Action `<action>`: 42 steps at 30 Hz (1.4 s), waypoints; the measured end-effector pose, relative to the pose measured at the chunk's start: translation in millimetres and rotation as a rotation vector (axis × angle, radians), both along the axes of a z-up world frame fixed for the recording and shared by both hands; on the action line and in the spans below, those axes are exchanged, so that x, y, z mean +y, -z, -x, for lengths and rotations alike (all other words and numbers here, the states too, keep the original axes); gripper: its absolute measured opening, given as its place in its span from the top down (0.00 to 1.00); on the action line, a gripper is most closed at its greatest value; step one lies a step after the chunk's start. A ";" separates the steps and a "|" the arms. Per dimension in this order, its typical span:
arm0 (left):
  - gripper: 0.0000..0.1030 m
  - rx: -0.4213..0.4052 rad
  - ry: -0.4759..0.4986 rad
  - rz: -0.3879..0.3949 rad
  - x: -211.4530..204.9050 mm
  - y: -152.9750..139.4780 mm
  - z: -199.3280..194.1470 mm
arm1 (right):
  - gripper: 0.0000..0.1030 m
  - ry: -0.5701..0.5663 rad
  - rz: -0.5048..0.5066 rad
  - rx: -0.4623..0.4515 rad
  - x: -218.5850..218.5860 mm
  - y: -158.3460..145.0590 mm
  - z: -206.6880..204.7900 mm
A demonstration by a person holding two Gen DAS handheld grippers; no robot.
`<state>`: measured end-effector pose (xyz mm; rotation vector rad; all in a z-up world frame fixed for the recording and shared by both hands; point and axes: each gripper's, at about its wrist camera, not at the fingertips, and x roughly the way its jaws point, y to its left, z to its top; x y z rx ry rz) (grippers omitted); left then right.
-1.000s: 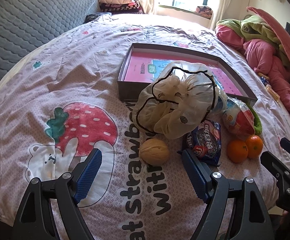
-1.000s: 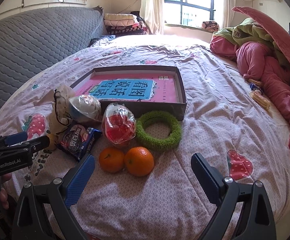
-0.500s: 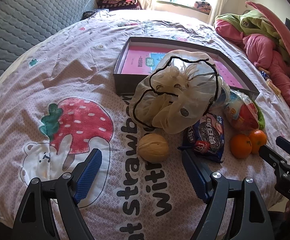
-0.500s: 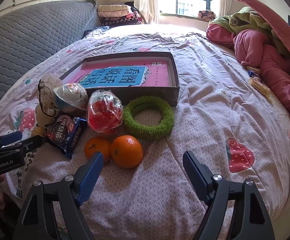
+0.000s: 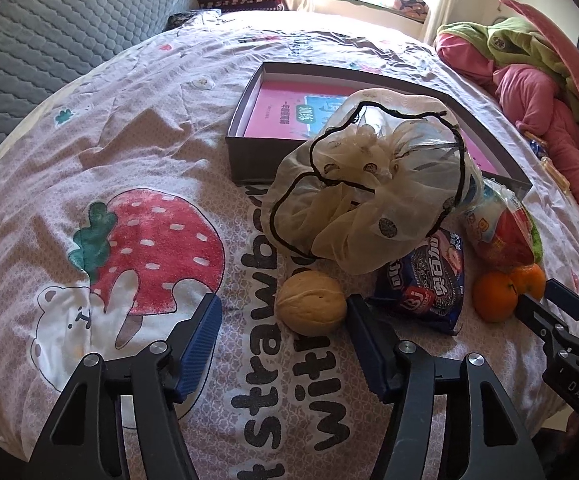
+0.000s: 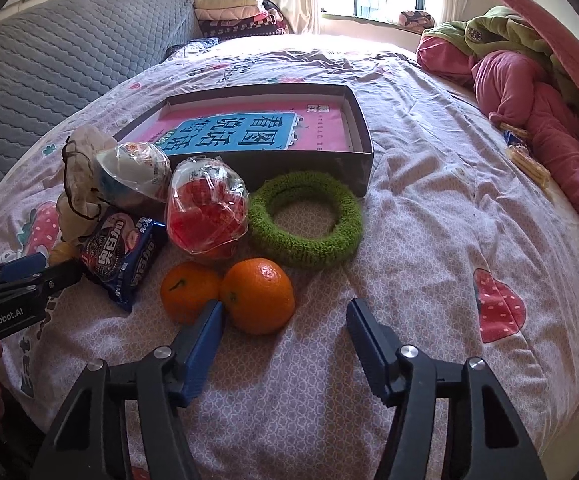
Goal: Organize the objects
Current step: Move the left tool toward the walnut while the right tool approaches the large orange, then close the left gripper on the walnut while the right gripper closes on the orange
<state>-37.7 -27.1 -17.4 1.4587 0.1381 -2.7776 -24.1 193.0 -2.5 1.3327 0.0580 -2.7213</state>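
Note:
A shallow dark box [image 5: 245, 148] [image 6: 359, 120] with a pink book inside lies on the bed. In front of it lie a sheer cream pouch [image 5: 369, 196] [image 6: 79, 168], a walnut [image 5: 310, 308], a blue cookie packet [image 5: 425, 280] [image 6: 119, 256], two wrapped snacks [image 6: 207, 208] [image 6: 133, 168], a green fuzzy ring [image 6: 305, 220] and two oranges [image 6: 257, 295] [image 6: 188, 291] [image 5: 494, 295]. My left gripper [image 5: 283, 328] is open, with the walnut between its fingers near the right one. My right gripper [image 6: 285, 330] is open, the larger orange just ahead between its fingers.
The bed has a pink strawberry-print quilt [image 5: 149, 240]. A grey quilted headboard [image 6: 49, 64] is at the left. Pink and green bedding [image 6: 529, 80] is heaped at the right. Folded blankets [image 6: 233, 16] sit by the window. Small snack packets [image 6: 525, 160] lie near the heap.
Both grippers have moved forward and lower toward the objects. The walnut now lies between the left fingers, and the larger orange is close to the right gripper's left finger.

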 end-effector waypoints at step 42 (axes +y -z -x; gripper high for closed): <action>0.66 -0.001 -0.009 -0.033 8.0 7.8 10.9 | 0.67 -0.018 0.159 -0.015 0.8 7.8 12.2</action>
